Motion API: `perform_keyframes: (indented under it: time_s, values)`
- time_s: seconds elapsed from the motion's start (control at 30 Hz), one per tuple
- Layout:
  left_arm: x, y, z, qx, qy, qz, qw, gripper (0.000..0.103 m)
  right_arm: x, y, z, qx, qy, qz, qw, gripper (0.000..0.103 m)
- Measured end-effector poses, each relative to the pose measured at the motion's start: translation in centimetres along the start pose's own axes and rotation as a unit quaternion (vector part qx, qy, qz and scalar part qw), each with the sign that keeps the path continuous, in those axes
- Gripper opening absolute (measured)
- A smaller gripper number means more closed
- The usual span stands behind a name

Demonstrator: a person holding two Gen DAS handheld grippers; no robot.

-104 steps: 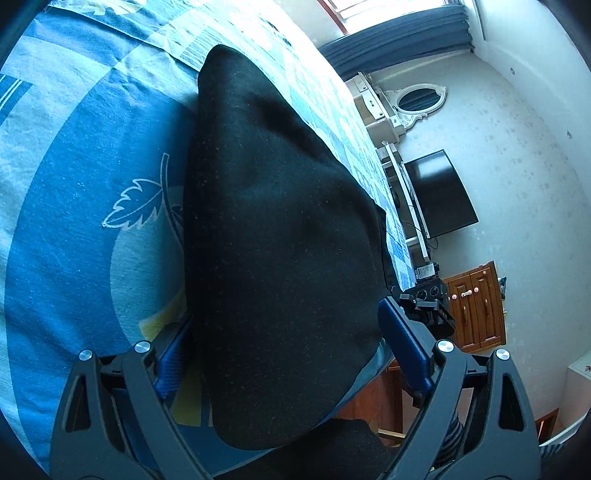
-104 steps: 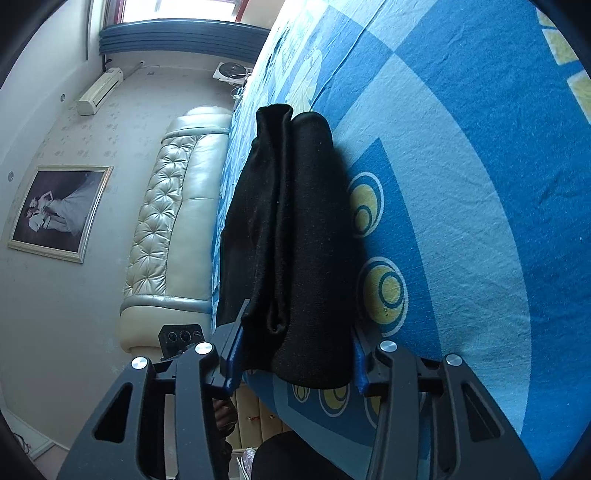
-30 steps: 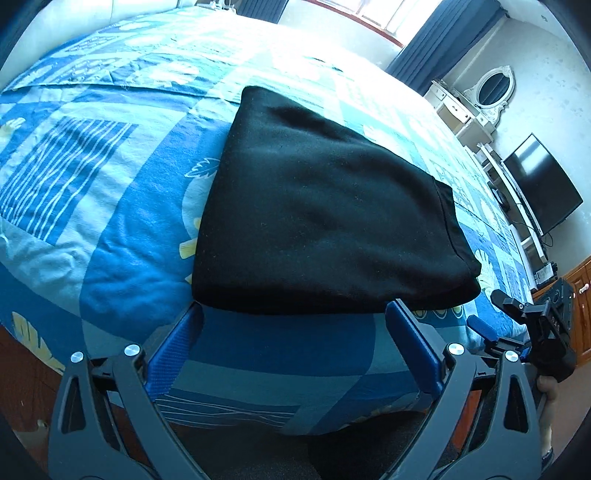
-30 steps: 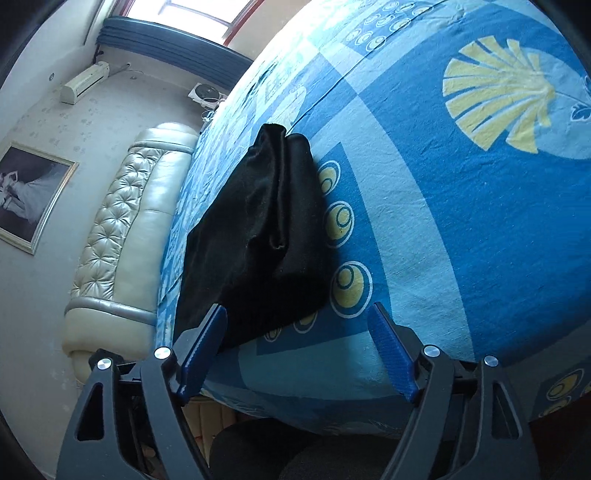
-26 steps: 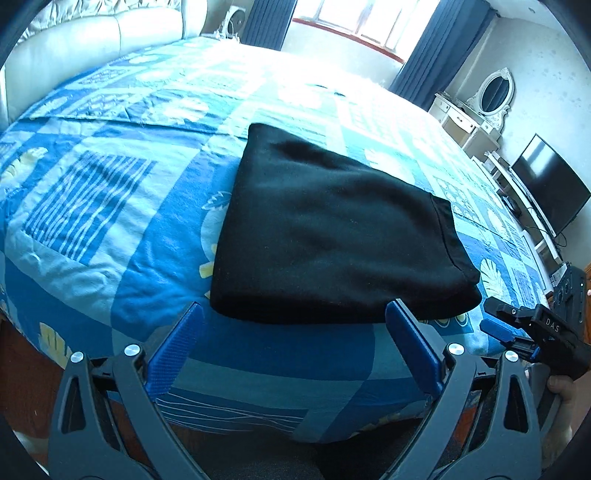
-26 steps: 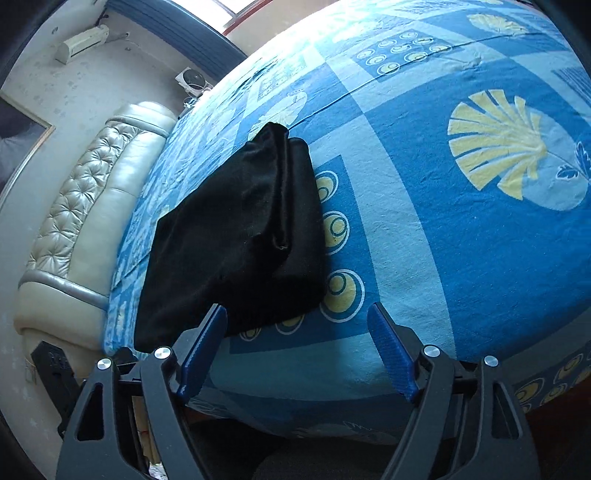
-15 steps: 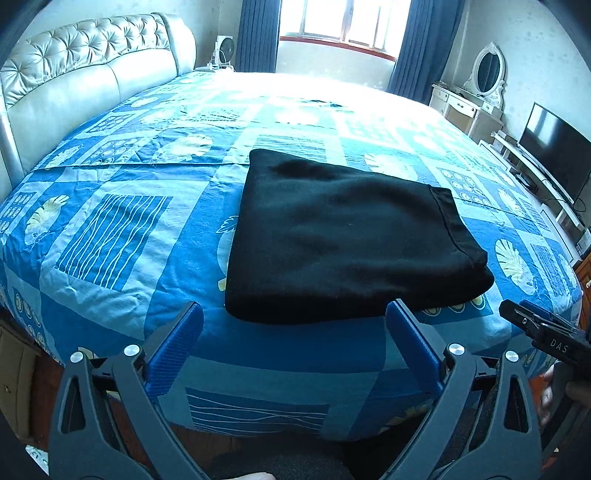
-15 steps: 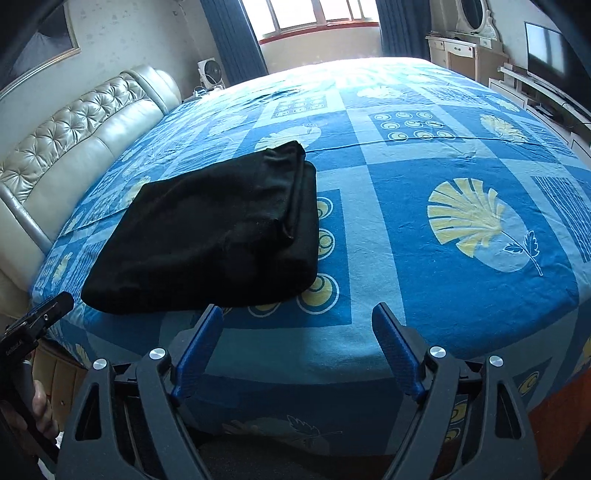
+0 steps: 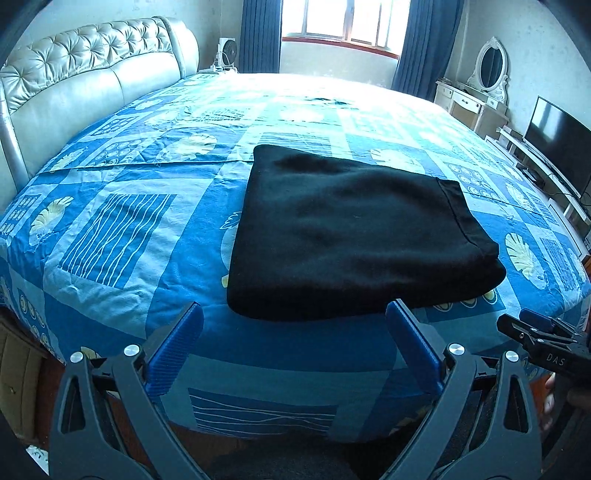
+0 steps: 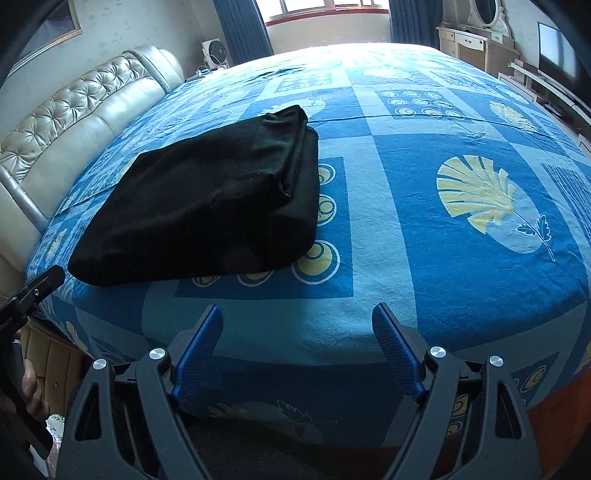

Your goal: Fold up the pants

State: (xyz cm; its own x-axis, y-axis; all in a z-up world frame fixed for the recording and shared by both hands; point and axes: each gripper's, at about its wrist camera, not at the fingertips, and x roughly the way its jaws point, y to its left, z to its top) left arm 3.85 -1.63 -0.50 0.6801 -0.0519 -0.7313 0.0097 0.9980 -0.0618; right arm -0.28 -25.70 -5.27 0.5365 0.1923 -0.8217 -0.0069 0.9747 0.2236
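Note:
Black pants lie folded into a flat stack near the front edge of the bed, seen in both wrist views, pants. My left gripper is open just short of the stack's near edge, with nothing between its blue fingers. Over the bed's edge, to the right of the pants, my right gripper is open and empty. Each gripper shows at the border of the other's view, held by a hand.
The bed has a blue patterned cover and a padded beige headboard at the left. A dresser with an oval mirror and a television stand at the right wall. A curtained window is at the back.
Both grippers have drawn back from the pants and rolled level, so the bed now lies flat in view. The pants have stayed in place.

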Motion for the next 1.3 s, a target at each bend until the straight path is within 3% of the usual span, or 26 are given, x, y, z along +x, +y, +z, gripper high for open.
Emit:
perform_keyframes:
  time_s: [0.83,1.3]
  values:
    - [-0.58,0.38,0.43,-0.002,-0.010,0.042,0.9991,0.100,0.03,0.74,-0.49,-0.011,0.011,0.004,1.000,0.082]
    - [-0.74,0.19,0.46,-0.001,-0.009,0.041,0.9991,0.100,0.22,0.87,-0.55,-0.014,0.015,0.005,1.000,0.082]
